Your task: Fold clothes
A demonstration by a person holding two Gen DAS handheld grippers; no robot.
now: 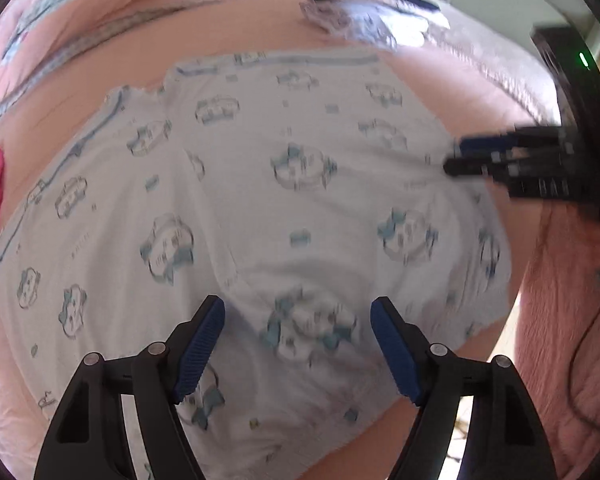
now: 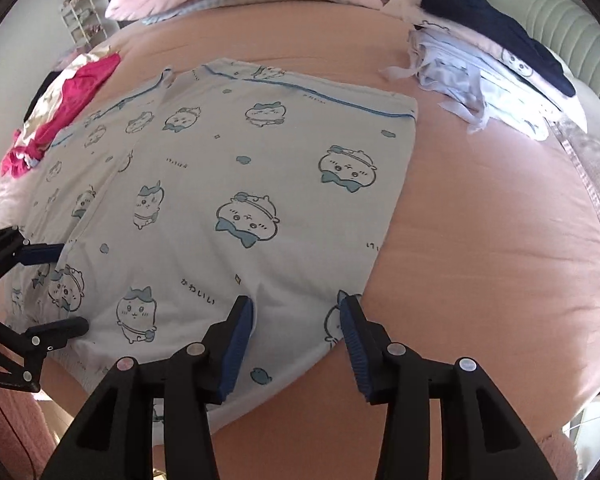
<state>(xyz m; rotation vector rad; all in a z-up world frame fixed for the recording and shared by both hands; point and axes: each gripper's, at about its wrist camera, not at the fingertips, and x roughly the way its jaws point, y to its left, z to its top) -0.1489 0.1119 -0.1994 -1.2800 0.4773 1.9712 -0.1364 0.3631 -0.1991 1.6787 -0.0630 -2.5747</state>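
Both wrist cameras look steeply down, close over a white cartoon-print garment (image 1: 292, 208) (image 2: 236, 184) on a pink bed (image 1: 228, 36) (image 2: 480, 220), the left from its near-left edge, the right from its near-right corner, each catching the other gripper at its frame's edge.

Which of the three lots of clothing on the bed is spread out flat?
The white cartoon-print garment under both claws: it lies flat, while the pink heap at far left is crumpled and the pile topped with navy at far right is stacked.
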